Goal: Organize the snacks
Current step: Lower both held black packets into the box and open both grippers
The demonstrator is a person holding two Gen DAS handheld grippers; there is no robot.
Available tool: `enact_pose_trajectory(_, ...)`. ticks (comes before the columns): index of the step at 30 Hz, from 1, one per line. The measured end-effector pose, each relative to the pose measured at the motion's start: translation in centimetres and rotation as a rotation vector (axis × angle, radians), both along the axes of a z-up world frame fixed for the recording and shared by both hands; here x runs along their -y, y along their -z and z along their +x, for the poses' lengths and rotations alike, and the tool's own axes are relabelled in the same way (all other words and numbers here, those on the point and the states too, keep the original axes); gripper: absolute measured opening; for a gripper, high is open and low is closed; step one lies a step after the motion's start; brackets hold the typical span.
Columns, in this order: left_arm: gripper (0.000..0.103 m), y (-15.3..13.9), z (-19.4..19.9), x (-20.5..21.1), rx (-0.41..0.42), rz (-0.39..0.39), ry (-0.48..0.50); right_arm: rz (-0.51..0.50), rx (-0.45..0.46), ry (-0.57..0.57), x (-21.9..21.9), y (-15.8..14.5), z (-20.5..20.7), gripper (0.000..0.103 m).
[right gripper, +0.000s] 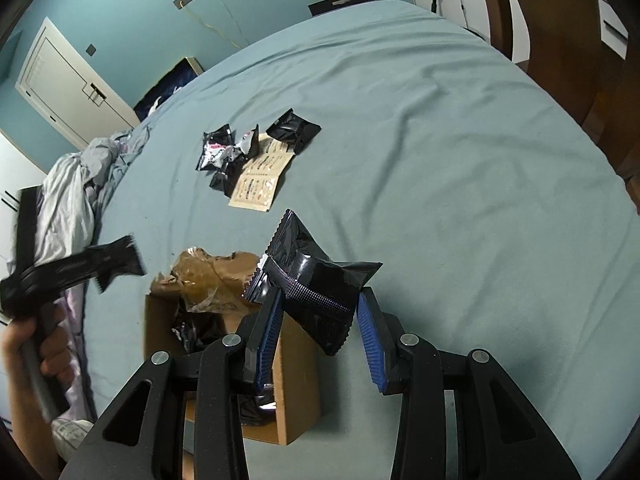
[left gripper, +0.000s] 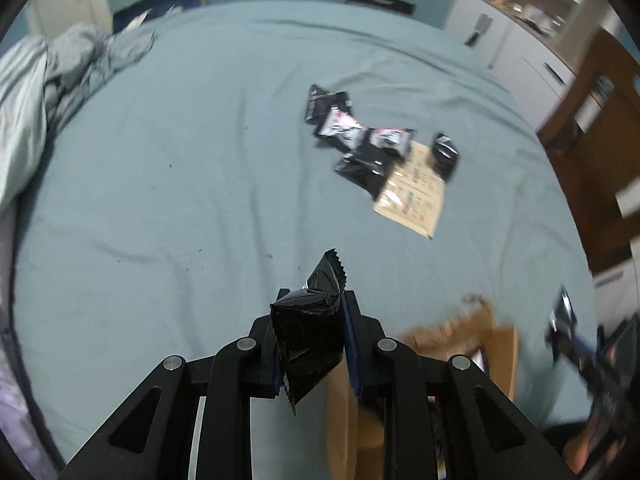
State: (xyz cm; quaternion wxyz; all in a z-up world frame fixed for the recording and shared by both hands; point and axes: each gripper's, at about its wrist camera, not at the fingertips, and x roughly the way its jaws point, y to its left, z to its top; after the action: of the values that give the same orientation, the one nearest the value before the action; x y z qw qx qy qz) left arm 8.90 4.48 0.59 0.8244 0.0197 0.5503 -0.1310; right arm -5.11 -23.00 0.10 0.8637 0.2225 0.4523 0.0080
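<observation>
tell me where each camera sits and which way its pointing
Left wrist: on the left gripper, looking down along its fingers across the bed; its jaws pinch a black snack packet; the right gripper shows blurred at right.
Right wrist: on the right gripper, looking down over the cardboard box; it holds another black packet; a hand gripping the left gripper's handle shows at left.
Shared: bed, box, the pile of packets and the tan sheet.

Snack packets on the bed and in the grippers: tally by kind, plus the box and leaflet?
Black snack packets loose in the pile: 5
Black packet in left gripper: 1
Black packet in right gripper: 1
Tan leaflet: 1
Cardboard box: 1
Total: 9, not counting packets inside the box, which are too hidden to count.
</observation>
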Motion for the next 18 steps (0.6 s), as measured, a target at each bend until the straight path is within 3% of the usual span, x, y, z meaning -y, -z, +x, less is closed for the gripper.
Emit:
enact_pose_trajectory(9,0.023,-0.3,-7.3,1.1,0.054,0.005,0.144,-0.029,0.011,0.010,-0.2,-0.4,-0.3,0.036)
enact_pose_trajectory(14,0.023,-0.1,-9.8,1.9,0.015,-0.040,0.182,-0.027,0.037,-0.032,-1.1,-0.5,-1.3,0.036)
enact_pose_trajectory(18,0.024,0.2,-10.8,2.9,0.030,-0.006,0.205,-0.031,0.054,-0.074,-2.3,-0.8,-2.3,0.036)
